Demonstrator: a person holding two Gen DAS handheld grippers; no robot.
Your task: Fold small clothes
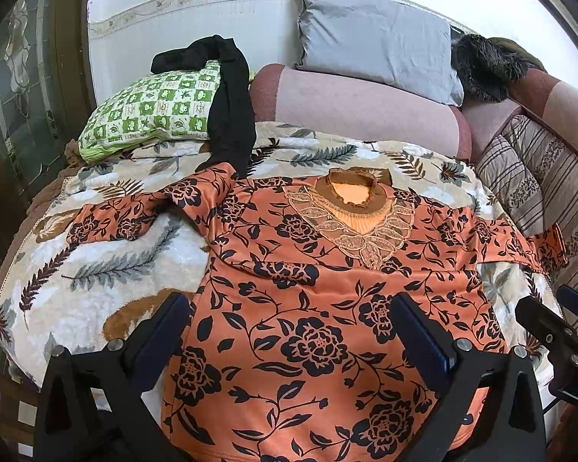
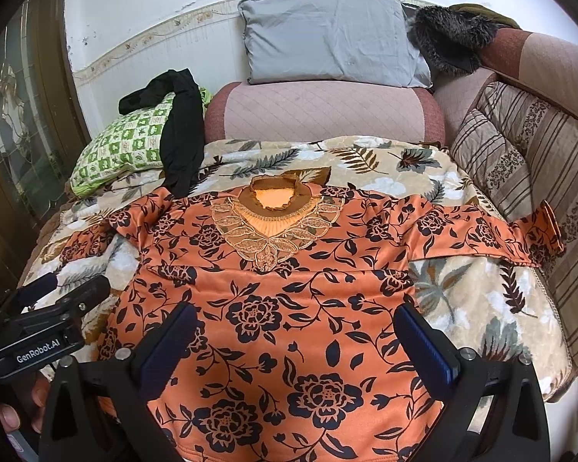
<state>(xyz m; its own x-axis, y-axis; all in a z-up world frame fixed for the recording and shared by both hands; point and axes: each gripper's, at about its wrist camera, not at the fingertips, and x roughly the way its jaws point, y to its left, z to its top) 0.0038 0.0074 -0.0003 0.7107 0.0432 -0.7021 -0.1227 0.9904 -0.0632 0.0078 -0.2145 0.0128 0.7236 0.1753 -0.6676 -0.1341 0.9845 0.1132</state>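
An orange top with black flowers (image 1: 312,285) lies spread flat, front up, on the leaf-patterned blanket (image 1: 108,269); it also shows in the right wrist view (image 2: 289,300). Its brown collar (image 1: 360,188) points away from me. The left sleeve (image 1: 135,211) is bent and bunched; the right sleeve (image 2: 481,231) stretches out to the sofa cushions. My left gripper (image 1: 289,319) is open and empty above the lower left of the top. My right gripper (image 2: 296,327) is open and empty above the hem, beside the left one (image 2: 57,300).
A black garment (image 1: 227,107) drapes over a green checked pillow (image 1: 150,111) at the back left. A grey pillow (image 1: 377,38) and a dark furry item (image 1: 485,65) rest on the pink sofa back (image 1: 366,107). Striped cushions (image 2: 528,161) line the right side.
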